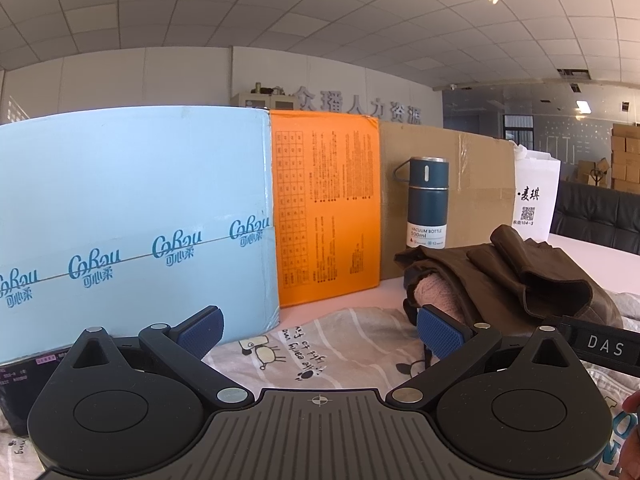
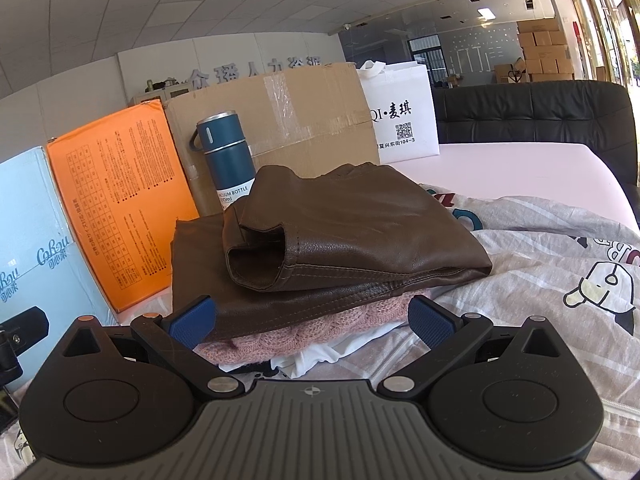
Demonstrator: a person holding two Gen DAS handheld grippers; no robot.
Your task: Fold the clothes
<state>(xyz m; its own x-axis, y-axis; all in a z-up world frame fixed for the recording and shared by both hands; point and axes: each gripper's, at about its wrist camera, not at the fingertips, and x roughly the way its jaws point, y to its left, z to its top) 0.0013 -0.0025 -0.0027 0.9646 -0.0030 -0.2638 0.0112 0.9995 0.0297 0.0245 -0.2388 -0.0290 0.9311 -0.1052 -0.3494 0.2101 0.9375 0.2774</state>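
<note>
A folded brown leather jacket [image 2: 340, 236] lies on top of a pink knit garment [image 2: 304, 336] and a white garment [image 2: 320, 356], stacked on a striped cartoon-print sheet [image 2: 540, 280]. My right gripper [image 2: 312, 322] stands open just in front of the stack, its blue pads on either side of the pink knit's near edge. In the left wrist view the same brown jacket [image 1: 520, 276] and pink knit [image 1: 436, 292] sit to the right. My left gripper [image 1: 320, 334] is open over the printed sheet [image 1: 320, 352], holding nothing.
Behind the stack stand a light blue carton [image 1: 132, 220], an orange box [image 1: 324, 208], a brown cardboard box [image 2: 288, 112], a dark blue vacuum bottle [image 2: 226, 156] and a white bag [image 2: 400, 120]. Pink tabletop [image 2: 520, 172] extends right toward a black sofa [image 2: 532, 112].
</note>
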